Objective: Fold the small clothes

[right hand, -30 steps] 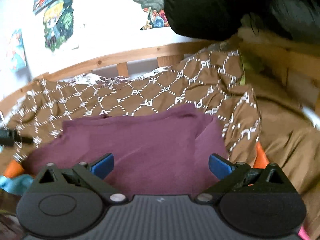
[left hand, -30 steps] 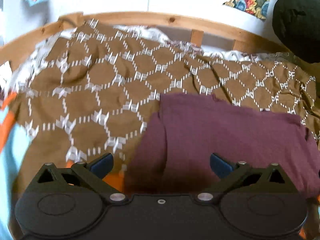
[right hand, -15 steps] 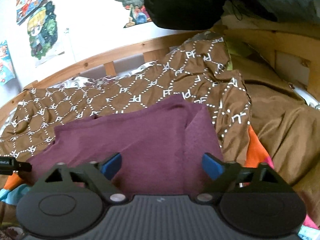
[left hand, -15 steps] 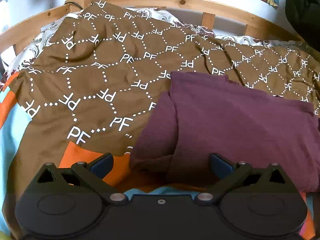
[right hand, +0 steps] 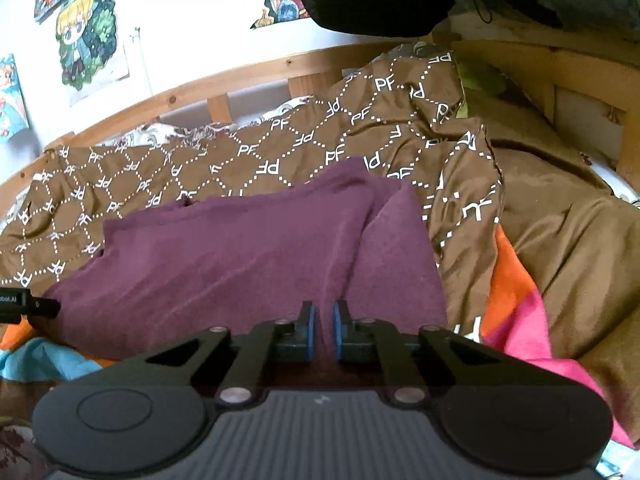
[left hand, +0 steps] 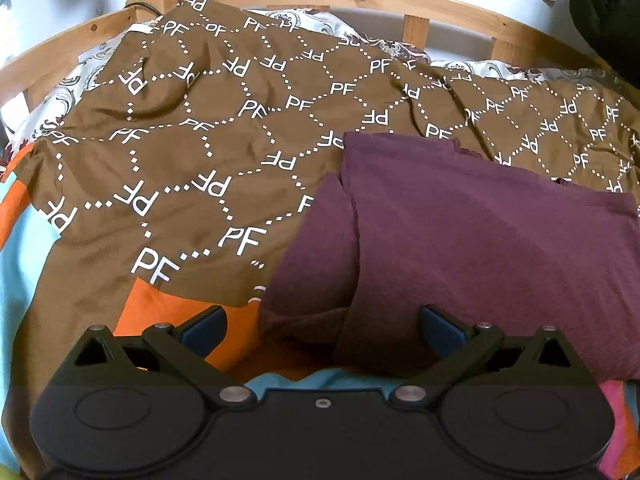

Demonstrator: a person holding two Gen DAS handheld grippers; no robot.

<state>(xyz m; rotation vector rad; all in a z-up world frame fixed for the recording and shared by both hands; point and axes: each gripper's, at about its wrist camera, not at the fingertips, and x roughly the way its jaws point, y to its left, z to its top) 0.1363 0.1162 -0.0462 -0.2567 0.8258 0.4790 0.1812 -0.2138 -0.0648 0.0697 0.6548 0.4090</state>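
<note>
Risk is sitting in the right gripper: jaws closing on a thin ridge of the shirt lying on the blanket — perhaps pinching one layer. Left gripper is hanging agape, gripping nothing.

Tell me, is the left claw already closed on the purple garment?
No, the left claw stands wide open, its blue pads apart on either side of the purple garment.

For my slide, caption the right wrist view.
Right tongs closing on a fold of the purple shirt.
</note>
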